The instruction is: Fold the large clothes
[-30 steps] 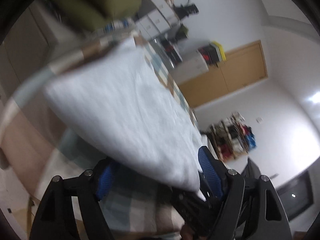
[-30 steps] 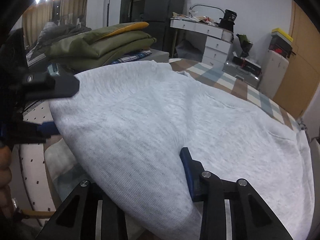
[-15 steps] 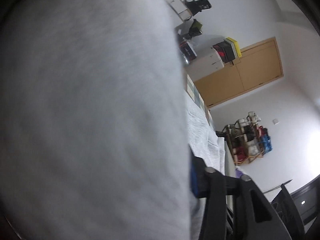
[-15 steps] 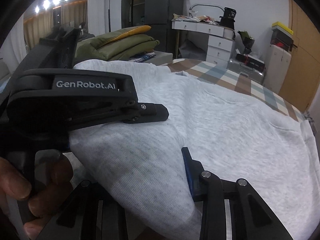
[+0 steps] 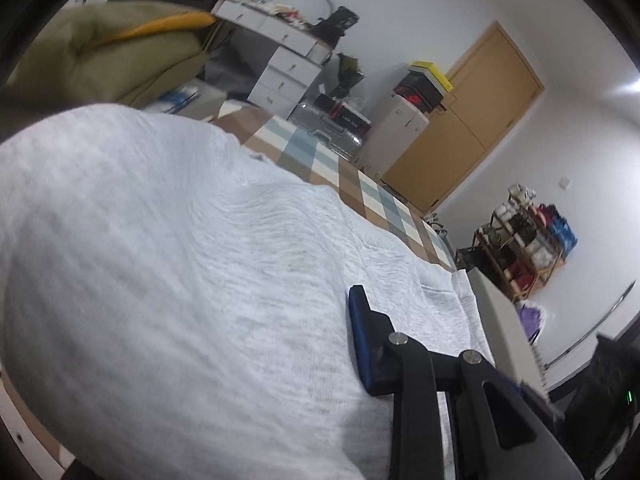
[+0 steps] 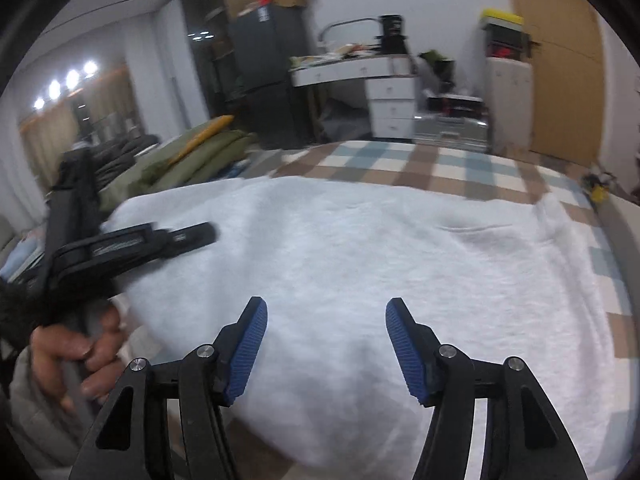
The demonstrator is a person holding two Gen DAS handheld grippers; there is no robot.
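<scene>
Since earlier frame: my right gripper (image 6: pixel 326 344) let go, jaws just opened, nothing between them. Left gripper (image 6: pixel 192 236) jaws just closed, pinching sweater (image 6: pixel 360 248) fold at near-left edge of bed (image 6: pixel 400 164). I judge fold laid; left release next.

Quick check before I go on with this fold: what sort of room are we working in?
Most likely a lived-in bedroom or studio flat. The grey garment lies on what looks like a bed with a checked cover; behind it stand a cluttered white drawer desk, a dark fridge and a wooden door.
</scene>
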